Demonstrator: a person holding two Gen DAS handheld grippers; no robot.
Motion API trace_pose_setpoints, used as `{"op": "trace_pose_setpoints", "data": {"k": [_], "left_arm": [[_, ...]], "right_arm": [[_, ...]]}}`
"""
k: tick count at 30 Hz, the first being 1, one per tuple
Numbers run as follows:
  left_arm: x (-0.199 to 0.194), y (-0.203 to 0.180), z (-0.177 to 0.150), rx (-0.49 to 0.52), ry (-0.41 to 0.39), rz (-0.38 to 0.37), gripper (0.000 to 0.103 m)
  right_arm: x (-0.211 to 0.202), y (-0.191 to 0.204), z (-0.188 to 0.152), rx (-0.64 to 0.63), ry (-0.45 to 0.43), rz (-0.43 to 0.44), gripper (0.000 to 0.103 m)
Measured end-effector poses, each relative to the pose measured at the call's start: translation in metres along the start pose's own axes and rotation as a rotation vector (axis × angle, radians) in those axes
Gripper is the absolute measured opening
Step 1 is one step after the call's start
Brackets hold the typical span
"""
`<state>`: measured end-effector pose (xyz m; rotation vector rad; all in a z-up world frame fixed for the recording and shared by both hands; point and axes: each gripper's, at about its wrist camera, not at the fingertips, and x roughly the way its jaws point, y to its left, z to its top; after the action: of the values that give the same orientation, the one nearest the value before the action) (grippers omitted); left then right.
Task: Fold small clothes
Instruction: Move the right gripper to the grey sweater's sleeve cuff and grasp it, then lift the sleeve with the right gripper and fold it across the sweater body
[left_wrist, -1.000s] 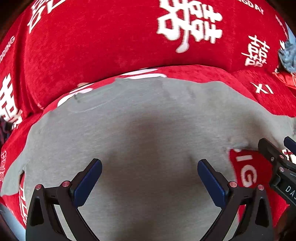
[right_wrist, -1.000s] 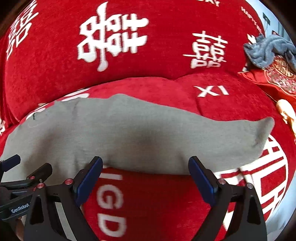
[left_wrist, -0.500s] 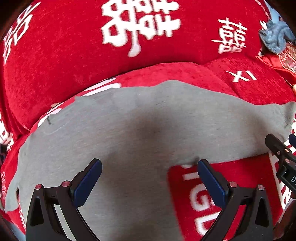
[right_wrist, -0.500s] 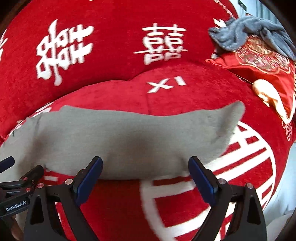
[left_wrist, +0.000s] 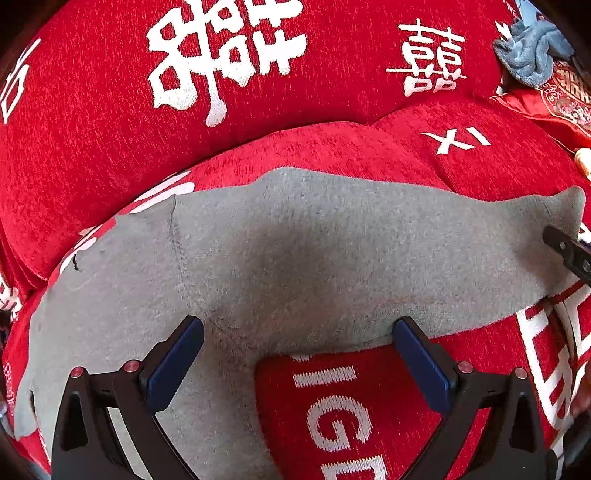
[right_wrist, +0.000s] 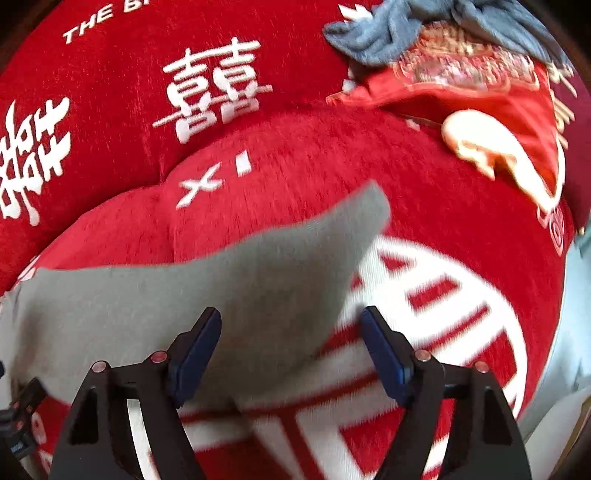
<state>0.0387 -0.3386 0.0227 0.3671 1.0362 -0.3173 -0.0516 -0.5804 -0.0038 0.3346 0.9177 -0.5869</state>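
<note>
A grey garment (left_wrist: 303, 258) lies spread flat on a red sofa seat, one long part stretching to the right. My left gripper (left_wrist: 299, 354) is open and empty, hovering over its near edge. The garment also shows in the right wrist view (right_wrist: 207, 295). My right gripper (right_wrist: 291, 347) is open and empty over the garment's right end, its jaws narrower than before. The right gripper's tip shows at the right edge of the left wrist view (left_wrist: 569, 251).
The red sofa cover (left_wrist: 110, 110) has white characters on the backrest and seat. A blue-grey towel (right_wrist: 391, 33) lies on a red embroidered cushion (right_wrist: 480, 99) at the far right. The sofa's right edge (right_wrist: 561, 332) drops off to a pale floor.
Both grippers moved right along the garment's near edge. The right gripper now sits over the garment's right end and its jaws have narrowed. The garment lies unmoved.
</note>
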Motion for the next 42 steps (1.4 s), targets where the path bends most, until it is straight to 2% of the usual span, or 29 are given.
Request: {"op": "trace_pose_setpoints", "data": {"k": [3, 4, 5, 7, 11, 15, 18, 21, 22, 25, 34, 42], "left_arm": [[0.000, 0.000, 0.001, 0.000, -0.004, -0.002, 0.103], [0.000, 0.001, 0.001, -0.001, -0.005, -0.003, 0.103], [0.000, 0.001, 0.001, -0.001, -0.007, -0.005, 0.103], [0.000, 0.001, 0.002, 0.001, -0.011, -0.005, 0.103], [0.001, 0.001, 0.002, 0.007, -0.019, -0.011, 0.103], [-0.002, 0.006, 0.002, -0.008, -0.029, -0.017, 0.103], [-0.001, 0.017, 0.002, -0.043, -0.029, -0.003, 0.103], [0.011, 0.029, 0.002, -0.082, 0.005, 0.003, 0.103], [0.020, 0.031, 0.002, -0.074, 0.046, -0.007, 0.103], [0.019, 0.037, 0.001, -0.091, 0.043, -0.043, 0.103], [-0.002, 0.061, -0.012, -0.124, -0.011, -0.071, 0.103], [-0.015, 0.102, -0.031, -0.186, -0.031, -0.097, 0.103]], "right_arm": [[0.010, 0.011, 0.009, -0.062, 0.001, 0.000, 0.044], [0.012, 0.012, 0.010, -0.074, 0.006, 0.009, 0.015], [0.015, 0.012, 0.011, -0.072, 0.026, 0.038, 0.013], [0.012, 0.006, 0.010, -0.043, 0.016, 0.061, 0.012], [-0.012, -0.018, 0.002, 0.069, -0.058, 0.108, 0.012], [-0.029, -0.026, -0.006, 0.114, -0.104, 0.115, 0.011], [-0.023, -0.020, -0.006, 0.097, -0.085, 0.095, 0.011], [-0.019, -0.022, -0.005, 0.106, -0.067, 0.096, 0.011], [-0.019, -0.023, -0.005, 0.106, -0.066, 0.097, 0.011], [-0.025, -0.021, -0.005, 0.098, -0.070, 0.097, 0.011], [-0.062, 0.005, 0.005, 0.060, -0.122, 0.118, 0.011], [-0.098, 0.059, 0.007, -0.001, -0.149, 0.189, 0.011]]}}
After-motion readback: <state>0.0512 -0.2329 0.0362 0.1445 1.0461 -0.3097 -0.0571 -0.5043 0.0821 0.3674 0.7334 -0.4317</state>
